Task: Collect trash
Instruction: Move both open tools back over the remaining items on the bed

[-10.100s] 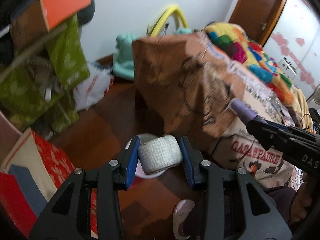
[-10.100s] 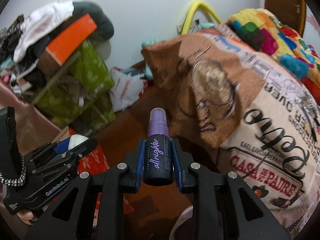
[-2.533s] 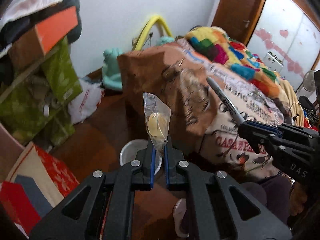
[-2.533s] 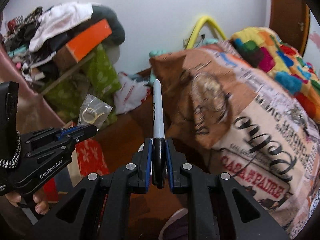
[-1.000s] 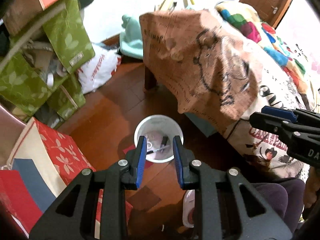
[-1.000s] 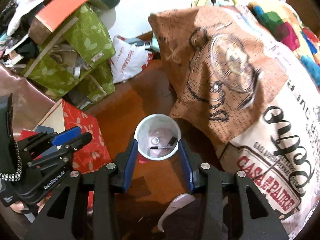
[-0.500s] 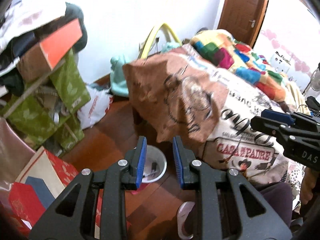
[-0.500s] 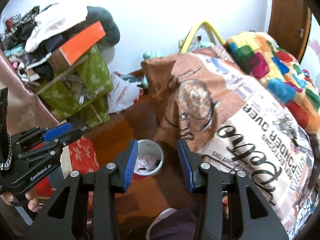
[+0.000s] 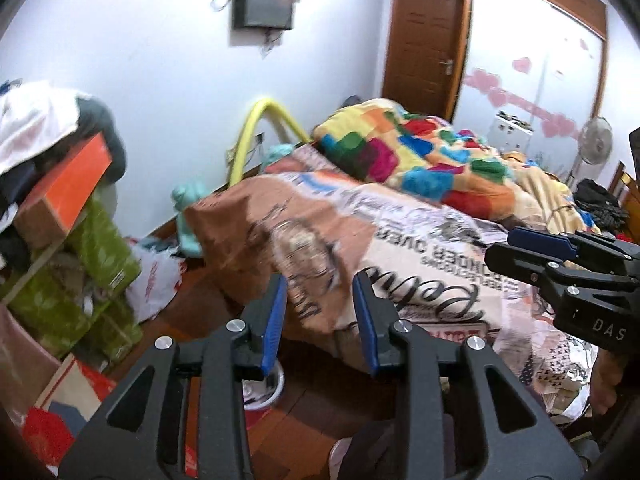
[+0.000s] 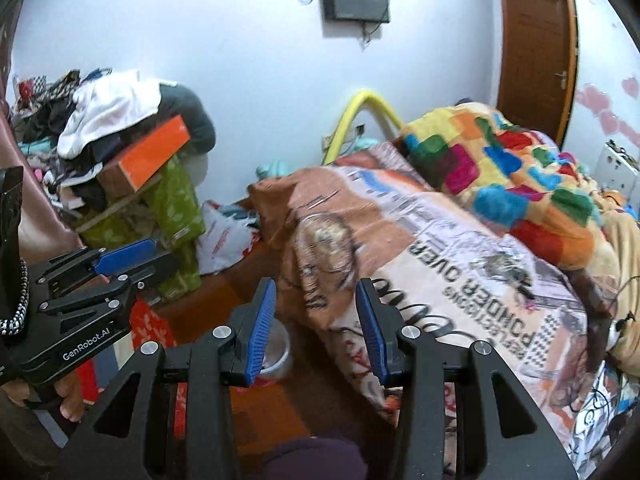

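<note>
With both grippers empty, the left gripper (image 9: pixel 320 320) widening its jaws and the right gripper (image 10: pixel 316 328) holding its fingers apart above the white bin (image 10: pixel 276 350) beside the bed (image 10: pixel 460 280), the person is best scanning the bedcover for 1 more scrap before reaching.

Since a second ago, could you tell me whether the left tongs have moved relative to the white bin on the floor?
Yes. The left tongs, empty and opening, have lifted away: the white bin now sits low beside their left finger instead of framed between the fingers.
</note>
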Demonstrator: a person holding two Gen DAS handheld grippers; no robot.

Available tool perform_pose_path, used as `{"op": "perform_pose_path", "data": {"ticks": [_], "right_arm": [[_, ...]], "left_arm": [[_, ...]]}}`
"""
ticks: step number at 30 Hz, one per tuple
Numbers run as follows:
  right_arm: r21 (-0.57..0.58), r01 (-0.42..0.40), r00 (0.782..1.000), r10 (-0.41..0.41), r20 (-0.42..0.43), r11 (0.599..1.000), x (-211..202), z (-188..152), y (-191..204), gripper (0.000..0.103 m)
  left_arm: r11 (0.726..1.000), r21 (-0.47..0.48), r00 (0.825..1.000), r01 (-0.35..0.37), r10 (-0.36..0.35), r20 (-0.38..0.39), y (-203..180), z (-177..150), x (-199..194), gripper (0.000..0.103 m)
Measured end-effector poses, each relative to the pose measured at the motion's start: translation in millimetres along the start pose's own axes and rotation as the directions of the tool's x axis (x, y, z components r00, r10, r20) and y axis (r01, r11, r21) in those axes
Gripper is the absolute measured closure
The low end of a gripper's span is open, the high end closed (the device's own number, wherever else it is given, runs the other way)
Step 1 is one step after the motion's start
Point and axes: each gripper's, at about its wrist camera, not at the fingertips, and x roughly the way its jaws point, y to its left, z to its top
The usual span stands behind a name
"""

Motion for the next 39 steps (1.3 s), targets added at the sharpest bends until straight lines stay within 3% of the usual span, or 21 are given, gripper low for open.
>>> {"op": "perform_pose_path", "data": {"ticks": [9,20,29,39], "right_arm": [[0.110,0.104,0.994,-0.105,0.006,0.988,-26.2,-14.2,-86.1,0.065],[0.275,0.242,0.970,-0.236,-0.056,0.930,-30.7,-34.8,-203.7,0.065],[0.347,0.277,0.958,-0.231,-0.170,0.896,13.5,-50.6,-281.0,0.065],[0.305,0.276,0.944,-0.199,-0.262,0.911,98.7,-54.9,-325.9,0.065]], "left_arm": [[0.991,0.083,0.994,0.105,-0.103,-0.022,-82.2,24.9,34.9,0.064],[0.966,0.154,0.975,0.207,-0.191,-0.114,-160.8,46.3,112.3,0.064],[0.949,0.166,0.948,0.268,-0.229,-0.221,-206.3,49.5,206.3,0.064],[0.937,0.163,0.921,0.308,-0.251,-0.297,-222.3,39.5,291.2,0.064]]}}
